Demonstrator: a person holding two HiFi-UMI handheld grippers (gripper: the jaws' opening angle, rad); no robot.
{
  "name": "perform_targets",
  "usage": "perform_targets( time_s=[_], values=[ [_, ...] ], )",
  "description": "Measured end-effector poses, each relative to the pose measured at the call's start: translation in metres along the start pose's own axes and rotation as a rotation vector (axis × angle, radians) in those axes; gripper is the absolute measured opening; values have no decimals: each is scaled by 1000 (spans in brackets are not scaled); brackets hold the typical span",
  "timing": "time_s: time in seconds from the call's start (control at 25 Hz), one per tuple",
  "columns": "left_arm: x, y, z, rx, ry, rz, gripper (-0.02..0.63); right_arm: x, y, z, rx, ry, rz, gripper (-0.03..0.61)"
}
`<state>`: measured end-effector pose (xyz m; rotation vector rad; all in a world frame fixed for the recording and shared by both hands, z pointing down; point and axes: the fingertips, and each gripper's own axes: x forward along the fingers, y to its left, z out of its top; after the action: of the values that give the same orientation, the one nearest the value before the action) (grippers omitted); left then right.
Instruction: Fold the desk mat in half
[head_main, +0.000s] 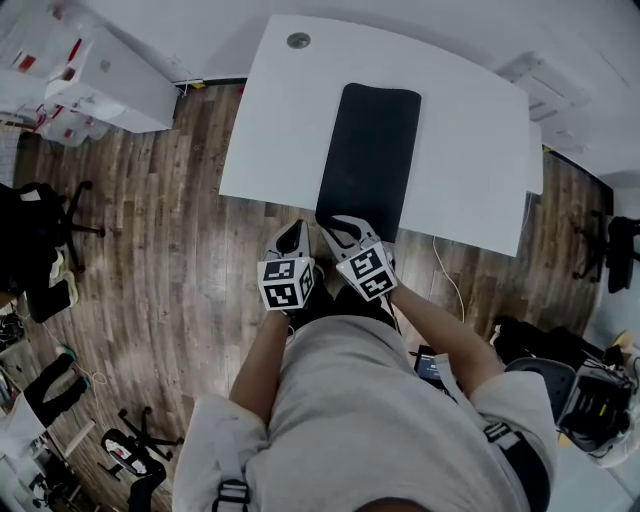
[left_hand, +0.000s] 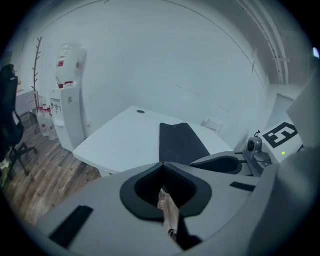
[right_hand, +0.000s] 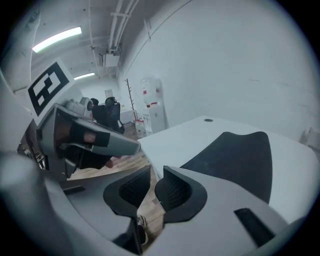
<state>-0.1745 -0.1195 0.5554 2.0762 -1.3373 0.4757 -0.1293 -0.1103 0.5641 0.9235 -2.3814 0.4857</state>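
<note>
Left claw (head_main: 297, 227) over wood floor (head_main: 150, 230), beside desk (head_main: 470, 150).

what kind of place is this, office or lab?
Probably an office or lab room: a white desk with a black desk mat on it, an office chair on wood floor, and a water dispenser by the wall.

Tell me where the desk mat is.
Head view: the mat lies flat on the desk, near end at its front edge by the right hand-held gripper.
</note>
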Motion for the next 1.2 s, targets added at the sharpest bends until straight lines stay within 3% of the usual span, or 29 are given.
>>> perform_targets(
  time_s=[0.32, 0.68, 0.92, 1.2],
  values=[
    [-14, -40, 7, 22, -49, 6, 11, -67, -20, 27, 55, -184, -38, 49],
    [-46, -93, 31, 51, -194, 40, 11, -160, -43, 69, 69, -390, -186, 38],
    [-62, -141, 40, 52, -294, 67, 11, -214, -55, 68, -7, -442, -246, 38],
    [-75, -187, 45, 91, -339, 76, 11, -253, -62, 59, -26, -456, -244, 38]
  ],
)
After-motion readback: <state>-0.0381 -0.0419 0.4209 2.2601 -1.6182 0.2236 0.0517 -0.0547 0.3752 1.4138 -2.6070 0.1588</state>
